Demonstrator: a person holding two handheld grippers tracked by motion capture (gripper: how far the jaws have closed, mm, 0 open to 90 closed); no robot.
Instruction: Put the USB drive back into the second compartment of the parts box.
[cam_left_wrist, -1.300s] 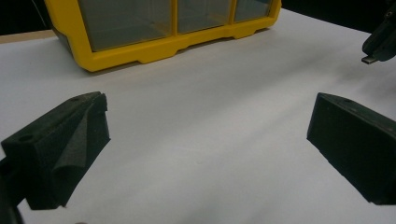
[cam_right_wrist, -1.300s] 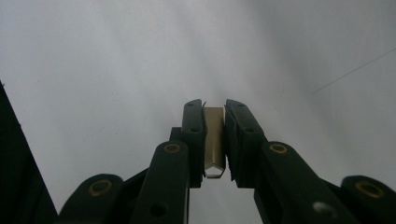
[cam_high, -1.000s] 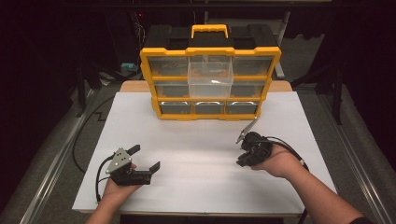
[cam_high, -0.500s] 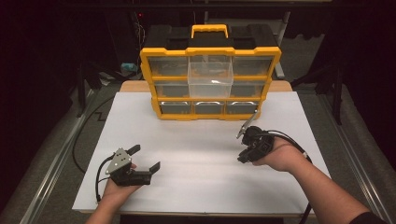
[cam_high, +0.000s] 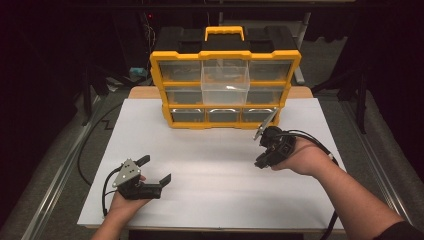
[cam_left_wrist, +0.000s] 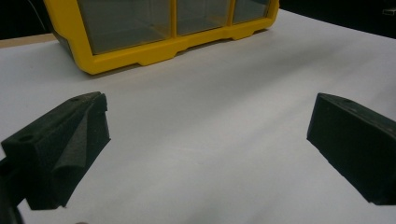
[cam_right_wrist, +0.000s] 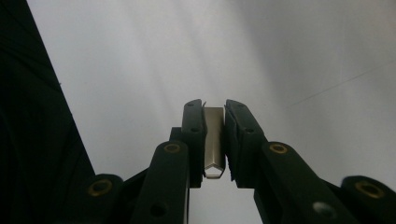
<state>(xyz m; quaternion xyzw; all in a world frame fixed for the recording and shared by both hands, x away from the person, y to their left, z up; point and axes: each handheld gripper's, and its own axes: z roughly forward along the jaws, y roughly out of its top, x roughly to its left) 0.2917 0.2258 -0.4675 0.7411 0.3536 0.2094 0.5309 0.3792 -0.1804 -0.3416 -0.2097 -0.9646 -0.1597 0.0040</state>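
Transfer stage of a small-parts sorting task. A thin metal bracket (cam_right_wrist: 214, 140), angled at its near end, is clamped between the narrowly set jaws of the right gripper (cam_right_wrist: 214, 109); in the high view the same strip (cam_high: 265, 122) is seen rising obliquely from that gripper (cam_high: 264, 139), its upper tip just before the lower right corner of the yellow drawer organizer (cam_high: 225, 90). The right gripper is held above the white table sheet (cam_high: 215, 160), near the organizer's bottom row of clear drawers (cam_high: 259, 115). One clear middle drawer (cam_high: 225, 82) of the organizer is seen standing proud of the frame, pulled forward. The left gripper (cam_high: 152, 170) is rested low on the sheet at the near left, well apart from the organizer; its foam-padded jaws are spread wide and nothing lies between them, as the left gripper view confirms, where the sheet is bare between the two pads (cam_left_wrist: 65, 144) and the organizer's yellow base (cam_left_wrist: 154, 49) is seen beyond.

The step in hand is judged to be the carrying of the bracket toward a compartment. The next move is judged to call for the strip to be raised above the rim of the pulled-out drawer, aligned over its opening, and released only once the tip is clear of the yellow frame.
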